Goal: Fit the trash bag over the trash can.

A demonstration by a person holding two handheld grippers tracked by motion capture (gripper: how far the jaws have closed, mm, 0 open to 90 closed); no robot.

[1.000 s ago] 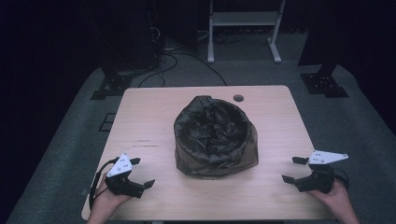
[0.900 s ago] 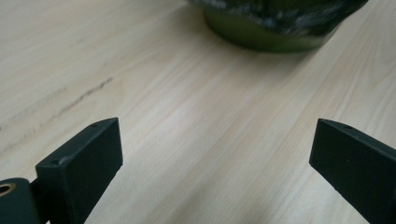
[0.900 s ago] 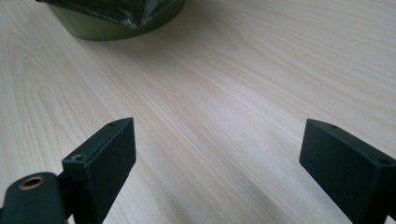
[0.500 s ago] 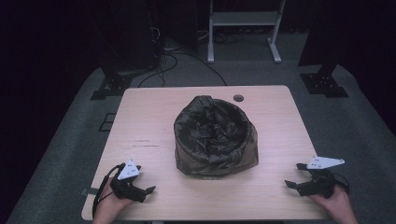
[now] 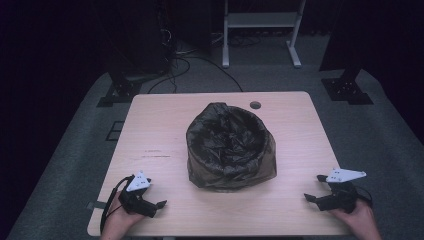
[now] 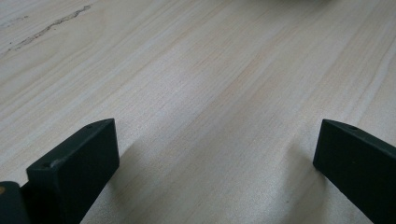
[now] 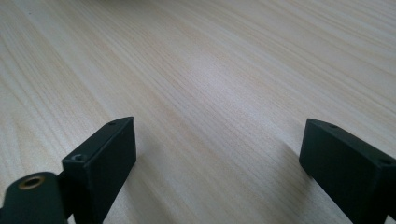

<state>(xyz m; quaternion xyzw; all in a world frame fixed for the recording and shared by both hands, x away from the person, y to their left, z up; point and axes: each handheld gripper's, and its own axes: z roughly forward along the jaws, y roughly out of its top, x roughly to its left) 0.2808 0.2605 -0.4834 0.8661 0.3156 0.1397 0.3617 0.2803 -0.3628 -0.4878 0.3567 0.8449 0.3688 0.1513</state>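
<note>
We hold our left claw (image 5: 159, 204) low at the near left corner of the tabletop (image 5: 160, 130), with its jaws spread wide apart and nothing between them. In the left gripper view the two black jaws rise from the bottom corners, and between them we see bare pale wood grain with their shadows on it. A thin dark scratch (image 6: 51, 25) runs across the wood at the upper left of that view.

Our right claw (image 5: 315, 188) sits at the near right corner, also with its jaws wide apart and empty. In the right gripper view the wood lies bare between the jaws, and they grip nothing. Whether either claw's tips actually touch the wood we cannot tell; they are very close to it.

The black bag (image 5: 231, 146) stands in the middle of the tabletop, crumpled and open at the top, between the two claws and well apart from both. A small round hole (image 5: 255, 105) lies in the tabletop just beyond the bag, toward the far edge.
</note>
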